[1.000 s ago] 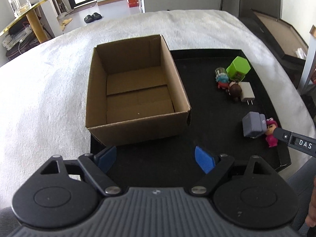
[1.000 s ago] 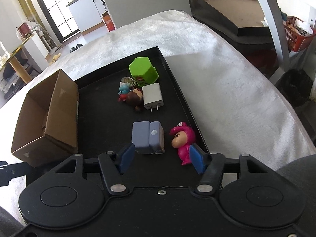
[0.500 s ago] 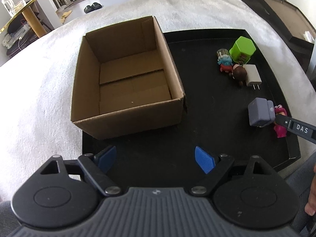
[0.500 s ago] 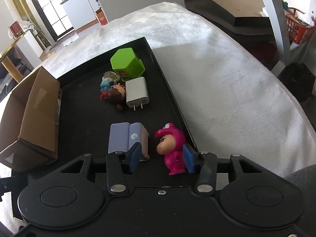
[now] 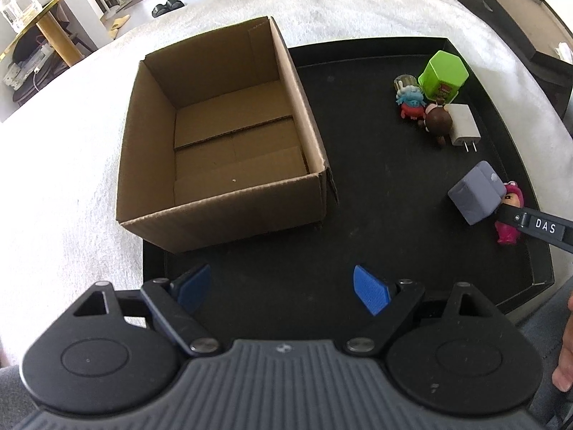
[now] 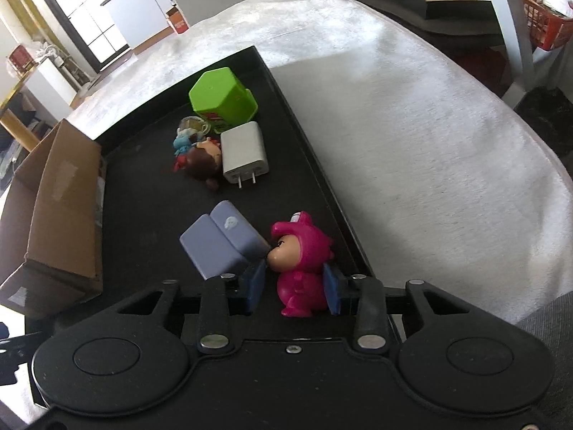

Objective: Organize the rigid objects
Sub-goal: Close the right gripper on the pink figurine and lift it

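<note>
Left hand-held gripper [image 5: 281, 288] gapes wide; right hand-held gripper [image 6: 294, 286] clamped, both angled down.

This is somebody's home, an open living space. A pair of slippers [image 5: 168, 4] lies on the pale floor by tall glazed doors [image 6: 80, 18]. A gold-legged side table [image 5: 53, 28] carries a glass jar [image 5: 19, 7], and white kitchen cabinets [image 6: 139, 7] with pots on top stand beyond the white plush cover [image 6: 429, 143].

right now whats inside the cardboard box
The cardboard box holds nothing visible: only its bare floor flaps show from the left wrist. The near wall hides a strip of the floor just behind it. All the toys still lie outside on the black tray.
</note>
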Motion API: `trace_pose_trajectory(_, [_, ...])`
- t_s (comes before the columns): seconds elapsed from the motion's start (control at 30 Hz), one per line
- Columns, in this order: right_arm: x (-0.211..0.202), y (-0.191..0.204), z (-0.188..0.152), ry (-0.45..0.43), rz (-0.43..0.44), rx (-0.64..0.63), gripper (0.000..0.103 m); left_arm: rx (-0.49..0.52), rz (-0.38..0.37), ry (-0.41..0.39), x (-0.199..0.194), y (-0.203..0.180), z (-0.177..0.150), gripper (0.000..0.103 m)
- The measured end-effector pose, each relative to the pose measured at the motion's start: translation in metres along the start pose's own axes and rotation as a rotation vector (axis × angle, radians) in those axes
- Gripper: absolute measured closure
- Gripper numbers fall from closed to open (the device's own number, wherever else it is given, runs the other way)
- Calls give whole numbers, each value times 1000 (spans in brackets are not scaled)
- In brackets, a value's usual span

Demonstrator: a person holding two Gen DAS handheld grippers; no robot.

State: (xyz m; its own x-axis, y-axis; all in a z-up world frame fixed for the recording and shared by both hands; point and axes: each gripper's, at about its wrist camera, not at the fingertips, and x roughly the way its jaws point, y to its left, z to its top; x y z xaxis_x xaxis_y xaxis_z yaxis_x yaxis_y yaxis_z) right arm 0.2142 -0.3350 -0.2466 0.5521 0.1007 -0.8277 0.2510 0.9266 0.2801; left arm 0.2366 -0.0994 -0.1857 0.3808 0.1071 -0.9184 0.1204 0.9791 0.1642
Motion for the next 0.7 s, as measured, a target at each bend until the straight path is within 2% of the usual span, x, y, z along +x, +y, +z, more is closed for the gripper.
trace_pose_trajectory(0.2, [6, 0, 3, 13, -15, 6, 57, 0, 0, 13, 4, 2, -2, 16])
trace_pose_trajectory(0.27, [10, -1, 5, 24, -21, 24, 51, -6, -1, 17, 5, 3, -1, 16])
trace_pose_trajectory(0.5, [20, 1, 7, 34, -21, 23, 52, -20, -4, 5, 2, 11, -2, 16])
trace_pose_trajectory(0.57, [19, 2, 7, 32, -22, 14, 62, -30, -7, -2, 0, 15, -3, 16])
trace_pose_trajectory(0.7, [9, 7, 5, 10, -18, -17, 64, -53, -15, -28, -6, 21, -5, 16])
